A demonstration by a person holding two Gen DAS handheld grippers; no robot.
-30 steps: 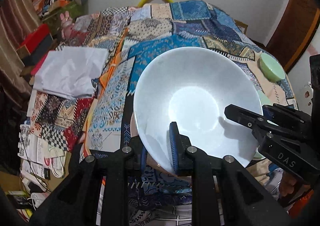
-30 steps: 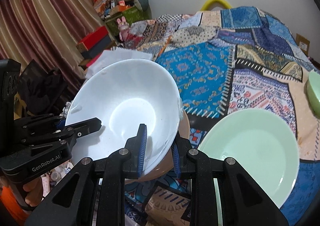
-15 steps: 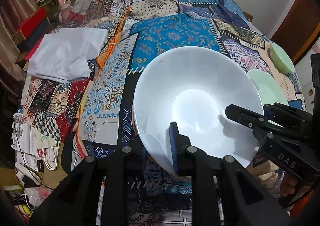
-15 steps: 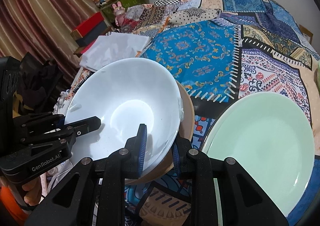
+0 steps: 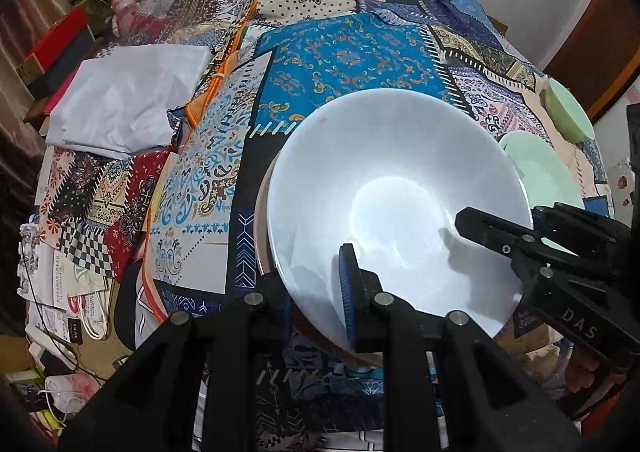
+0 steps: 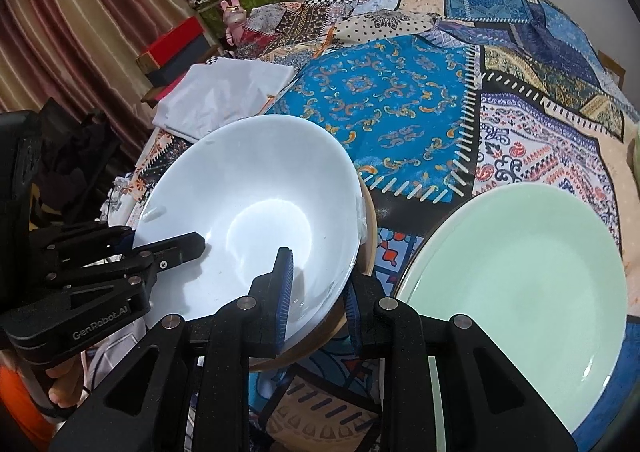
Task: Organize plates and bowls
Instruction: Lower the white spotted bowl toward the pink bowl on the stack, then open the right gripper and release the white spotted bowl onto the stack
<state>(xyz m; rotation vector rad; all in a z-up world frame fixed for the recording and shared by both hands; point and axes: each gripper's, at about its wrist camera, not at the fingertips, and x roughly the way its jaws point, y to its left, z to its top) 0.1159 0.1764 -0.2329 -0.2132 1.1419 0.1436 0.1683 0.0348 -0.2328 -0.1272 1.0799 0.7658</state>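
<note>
Both grippers tilt steeply down, each clamped on the rim of one white bowl (image 5: 396,191) — the left gripper (image 5: 320,292) at its near edge, the right gripper (image 6: 316,288) at the opposite side. The bowl sits over a tan dish (image 6: 370,228) on the patchwork cloth (image 5: 352,55). Beside it lies one green plate (image 6: 520,284); one green bowl (image 5: 568,111) sits further off.

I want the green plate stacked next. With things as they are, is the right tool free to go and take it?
Probably not yet. The right tool is shut on the white bowl, as is the left tool. The green plate lies bare just beside it, so once the bowl is released the way looks open.
</note>
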